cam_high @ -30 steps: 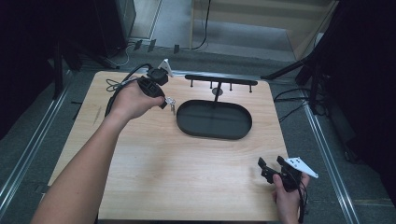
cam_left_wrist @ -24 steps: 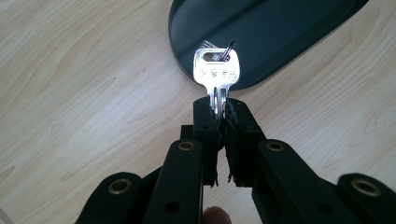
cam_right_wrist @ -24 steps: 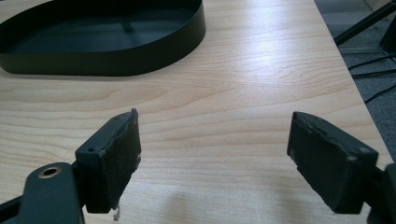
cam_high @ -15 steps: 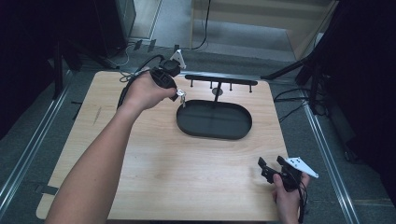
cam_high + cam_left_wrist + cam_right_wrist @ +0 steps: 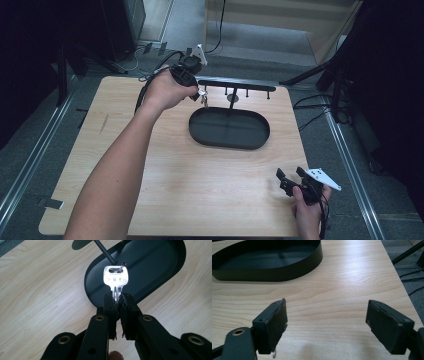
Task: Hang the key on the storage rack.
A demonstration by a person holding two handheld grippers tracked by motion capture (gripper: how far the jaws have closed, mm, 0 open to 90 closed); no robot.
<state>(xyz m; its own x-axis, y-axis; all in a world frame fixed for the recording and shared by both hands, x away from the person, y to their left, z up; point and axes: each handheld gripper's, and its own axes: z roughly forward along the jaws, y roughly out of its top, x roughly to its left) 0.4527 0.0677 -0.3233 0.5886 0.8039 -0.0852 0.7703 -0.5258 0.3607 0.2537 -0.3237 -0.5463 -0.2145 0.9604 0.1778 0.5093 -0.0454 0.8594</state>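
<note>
A silver key (image 5: 115, 280) is pinched by its blade in my left gripper (image 5: 117, 298), which is shut on it. A thin black hook (image 5: 122, 265) passes through the slot in the key's head. In the high view the left gripper (image 5: 197, 92) holds the key (image 5: 203, 98) at the left end of the black hook rack (image 5: 235, 85), above the oval black tray (image 5: 229, 128). My right gripper (image 5: 291, 176) rests near the table's front right corner, open, with nothing between its pads (image 5: 277, 322).
The rack's post (image 5: 103, 251) rises from the tray's far rim. Several small hooks (image 5: 247, 93) hang along the rack bar. The tray (image 5: 267, 262) lies ahead-left of the right gripper. Cables trail off the table's back left; the table edge (image 5: 398, 275) is close on the right.
The left gripper has carried the key right and away from me, from the table's back left up to the rack's left end. The right gripper has stayed put.
</note>
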